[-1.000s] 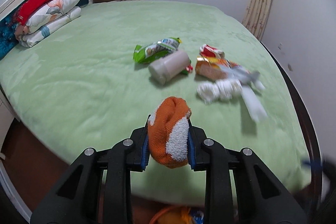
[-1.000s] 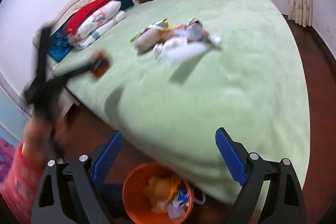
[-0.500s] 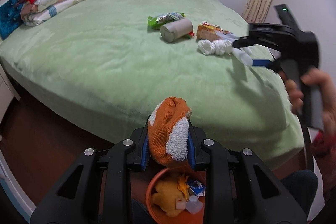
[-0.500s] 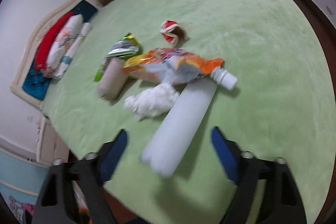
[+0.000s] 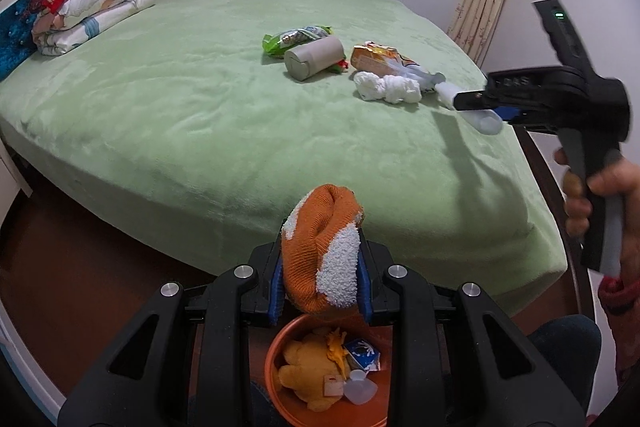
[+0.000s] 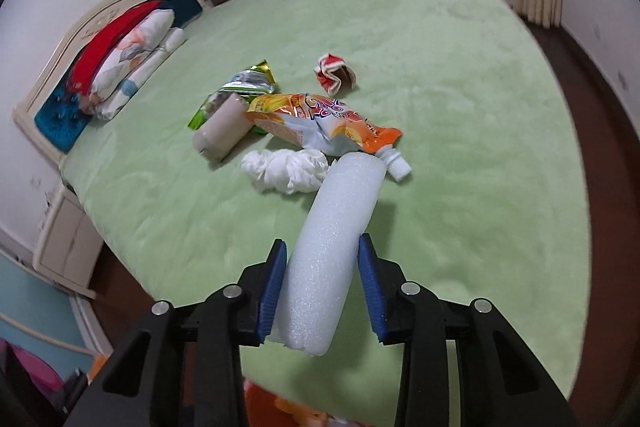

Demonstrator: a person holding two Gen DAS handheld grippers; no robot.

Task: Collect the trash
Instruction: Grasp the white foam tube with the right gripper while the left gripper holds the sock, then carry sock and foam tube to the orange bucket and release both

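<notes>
wrappers (image 6: 320, 125) beyond right claw (image 6: 322, 291) gripping foam tube (image 6: 334, 247); left claw (image 5: 320, 279) clamps sock (image 5: 322, 247).

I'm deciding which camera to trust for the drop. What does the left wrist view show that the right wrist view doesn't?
Only the left wrist view shows inside the orange bin, under the left gripper shut on the orange sock.

Only the right wrist view shows the red crumpled wrapper and the right gripper around the white foam roll.

Both show the green bed, white tissue wad and grey cup.
</notes>
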